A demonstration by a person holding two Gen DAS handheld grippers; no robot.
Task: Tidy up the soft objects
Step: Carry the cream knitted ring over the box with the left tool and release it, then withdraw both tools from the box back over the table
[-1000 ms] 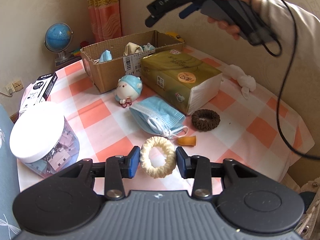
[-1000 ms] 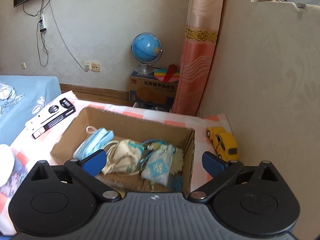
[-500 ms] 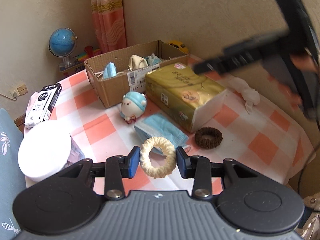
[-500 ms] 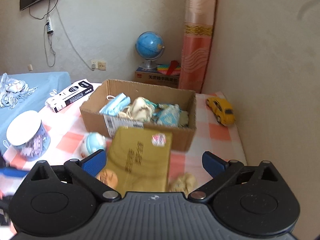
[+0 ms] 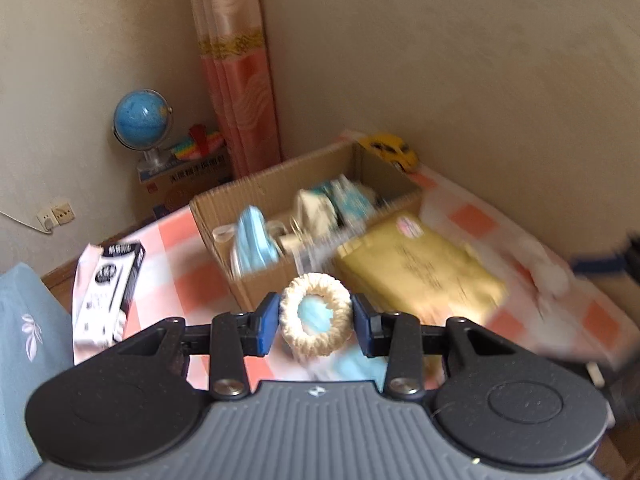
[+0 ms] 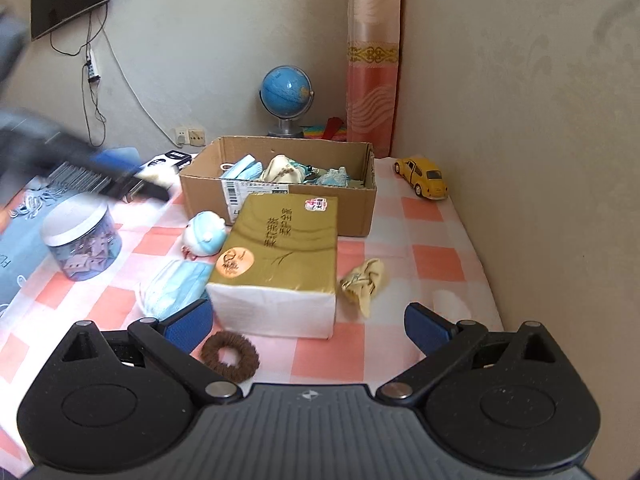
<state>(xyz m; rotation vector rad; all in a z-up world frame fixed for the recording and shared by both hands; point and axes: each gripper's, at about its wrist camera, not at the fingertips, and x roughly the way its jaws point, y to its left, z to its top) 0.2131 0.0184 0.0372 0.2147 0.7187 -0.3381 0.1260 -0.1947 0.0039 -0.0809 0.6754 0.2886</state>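
Between my left fingers (image 5: 315,322), at the centre of the left wrist view, sits the cream knitted ring-shaped hair scrunchie (image 5: 316,316), clenched from both sides by the blue pads and lifted clear of the checked orange-and-white surface (image 5: 180,276). Just above it in the frame stands the open brown cardboard box (image 5: 256,284), which holds a folded light blue face mask (image 5: 254,242) and some cream and teal soft things, blurred in this view. To the right of the box lies the gold-wrapped rectangular tissue pack (image 5: 420,268). A black-and-white carton (image 5: 108,288) lies at the left edge of the surface.

My right fingers (image 6: 308,322) are spread wide and grasp nothing. In the right wrist view, a dark brown fuzzy hair scrunchie (image 6: 230,356) lies on the surface at lower centre, just beside the left pad. Above it the tissue pack (image 6: 280,248) touches the front wall of the box (image 6: 204,194). Left of the pack are another light blue face mask (image 6: 176,286) lying flat and a small round blue-and-white plush toy (image 6: 204,234). A crumpled cream cloth pouch (image 6: 364,280) lies right of the pack. A clear plastic jar with a white lid (image 6: 82,238) stands at left, and a yellow toy car (image 6: 422,178) sits at upper right beside the wall.
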